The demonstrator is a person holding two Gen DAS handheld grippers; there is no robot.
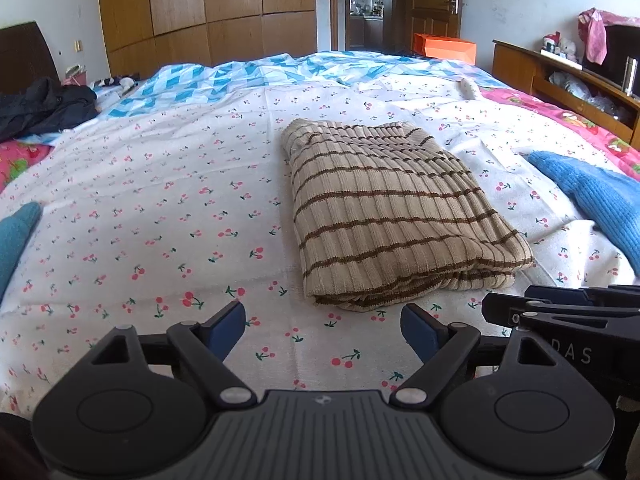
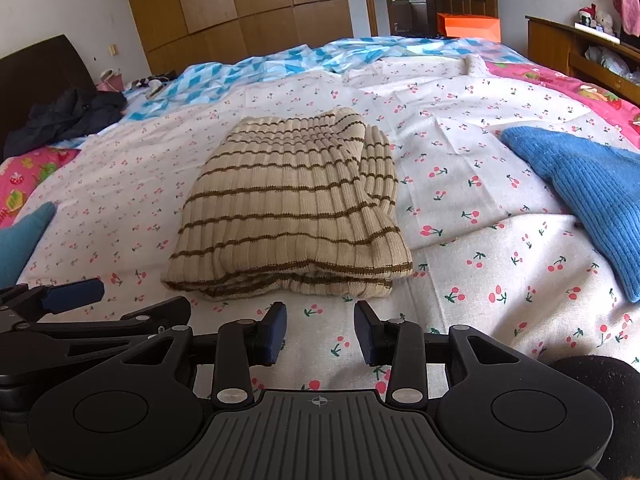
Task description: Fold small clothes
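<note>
The left gripper (image 1: 323, 330) hangs low over the bed sheet (image 1: 168, 184), a white cloth printed with small cherries. Its jaws stand wide apart and nothing is between them; only the sheet shows in the gap. The right gripper (image 2: 320, 331) is just beside it, on the right side. Its jaws are also apart, but the gap is narrower than the left one, and it holds nothing.

The folded sweater (image 1: 394, 208), beige with thin brown stripes, lies flat on the sheet just ahead of both pairs of jaws. From the left jaws it is ahead and a little to the right; from the right jaws it is ahead and a little to the left. Its near edge, where the folded layers stack on each other, is close to the fingertips but does not touch them.

A blue knitted garment (image 2: 584, 200) lies on the sheet to the right of the right jaws, apart from the sweater. A teal cloth (image 1: 16, 232) shows at the far left of the left jaws, partly cut by the edge of the view. Far ahead of the jaws there is a blue and white patterned cover (image 1: 248, 72), and behind it a wooden wardrobe (image 1: 200, 4).
</note>
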